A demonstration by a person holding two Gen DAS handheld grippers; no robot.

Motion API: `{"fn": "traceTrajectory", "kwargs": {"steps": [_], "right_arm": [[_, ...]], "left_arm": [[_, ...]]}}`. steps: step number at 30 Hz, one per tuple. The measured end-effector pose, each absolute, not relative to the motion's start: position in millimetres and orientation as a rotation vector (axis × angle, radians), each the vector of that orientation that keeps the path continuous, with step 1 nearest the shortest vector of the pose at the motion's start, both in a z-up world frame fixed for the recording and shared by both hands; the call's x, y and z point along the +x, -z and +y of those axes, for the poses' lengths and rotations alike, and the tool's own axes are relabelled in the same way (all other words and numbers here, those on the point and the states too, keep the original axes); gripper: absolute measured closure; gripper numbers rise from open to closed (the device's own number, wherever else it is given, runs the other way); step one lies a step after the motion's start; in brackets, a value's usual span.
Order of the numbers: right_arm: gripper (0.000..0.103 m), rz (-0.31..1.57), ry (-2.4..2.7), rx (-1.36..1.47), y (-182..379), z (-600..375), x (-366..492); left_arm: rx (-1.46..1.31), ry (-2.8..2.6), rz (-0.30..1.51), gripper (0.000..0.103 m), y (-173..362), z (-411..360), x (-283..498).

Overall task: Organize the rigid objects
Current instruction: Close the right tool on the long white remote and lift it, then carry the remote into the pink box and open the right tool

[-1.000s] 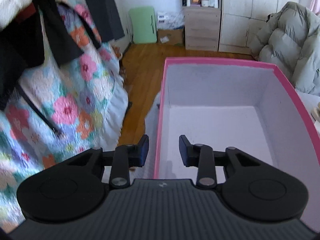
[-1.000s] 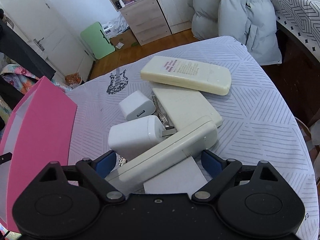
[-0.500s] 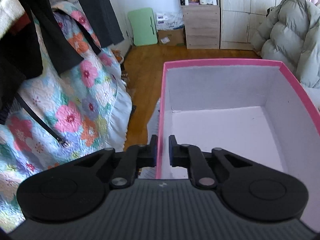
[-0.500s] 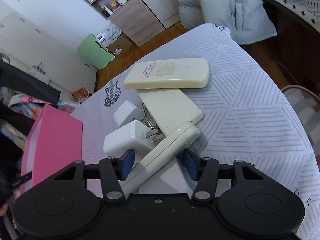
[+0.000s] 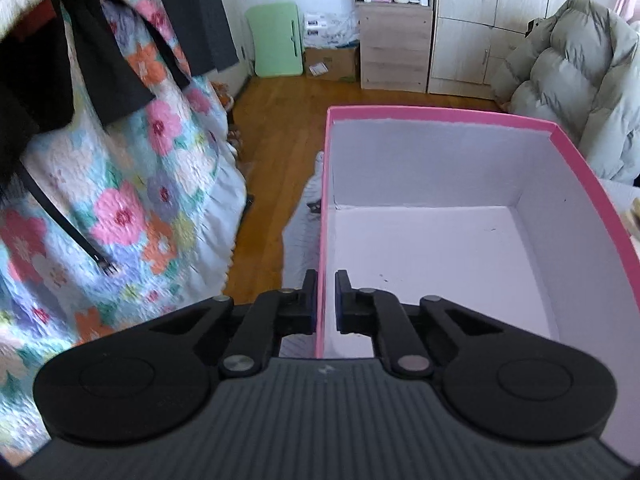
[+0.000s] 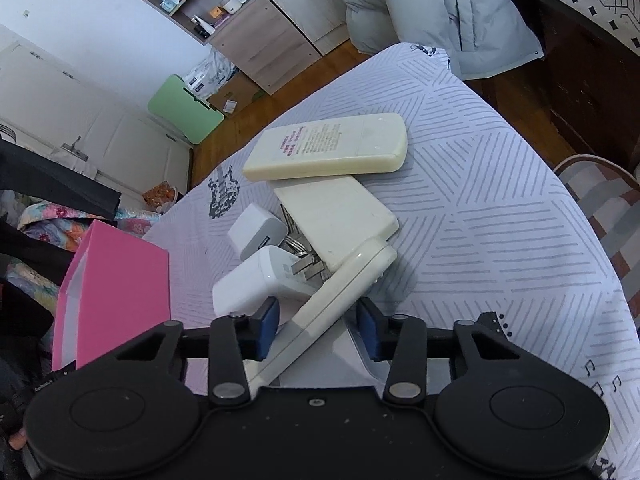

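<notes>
In the left wrist view my left gripper (image 5: 326,300) is shut on the left wall of the pink box (image 5: 440,114), one pad outside and one inside; the box's white inside holds nothing. The same pink box (image 6: 124,280) shows at the left of the right wrist view. There my right gripper (image 6: 318,332) is closing around a long cream remote (image 6: 340,292) that lies tilted between the blue pads; a gap still shows at the right pad. Beside it lie a white charger (image 6: 256,284), a small white adapter (image 6: 254,228), a flat cream case (image 6: 340,216) and a second cream remote (image 6: 328,146).
The objects lie on a round table with a striped grey cloth (image 6: 500,240). A floral quilt (image 5: 132,200) hangs left of the box. A padded coat (image 5: 572,92), wooden cabinets (image 5: 396,48) and a green board (image 5: 278,40) stand beyond on the wood floor.
The left gripper's jaws closed onto the box's left wall. The right gripper's jaws narrowed around the long cream remote and the gripper rolled, tilting the view.
</notes>
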State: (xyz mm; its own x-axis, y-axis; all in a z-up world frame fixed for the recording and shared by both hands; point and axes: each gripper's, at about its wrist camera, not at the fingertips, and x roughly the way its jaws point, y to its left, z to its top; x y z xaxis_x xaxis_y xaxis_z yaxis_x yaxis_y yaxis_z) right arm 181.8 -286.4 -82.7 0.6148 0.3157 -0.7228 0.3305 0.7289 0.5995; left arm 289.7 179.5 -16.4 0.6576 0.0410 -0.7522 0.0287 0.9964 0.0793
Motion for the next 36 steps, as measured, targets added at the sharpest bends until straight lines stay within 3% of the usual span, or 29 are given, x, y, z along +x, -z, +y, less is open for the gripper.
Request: {"fn": "traceTrajectory", "kwargs": {"steps": [2,11,20,28,36], "right_arm": [[0.067,0.913,0.011,0.788,80,-287,178],[0.081,0.759,-0.07,0.754,57,-277,172],[0.082,0.58,-0.175,0.577,9,-247,175],[0.082,0.492,-0.362,0.615,-42,-230,183],[0.082,0.747,-0.65,0.631,-25,-154,255]], "left_arm": [[0.094,-0.01,0.851,0.096,16,178,289],[0.083,-0.006,0.824,0.1,13,179,284],[0.04,-0.004,0.81,0.101,12,176,279],[0.038,0.013,0.796,0.101,11,167,276],[0.058,0.018,0.774,0.101,12,156,272]]}}
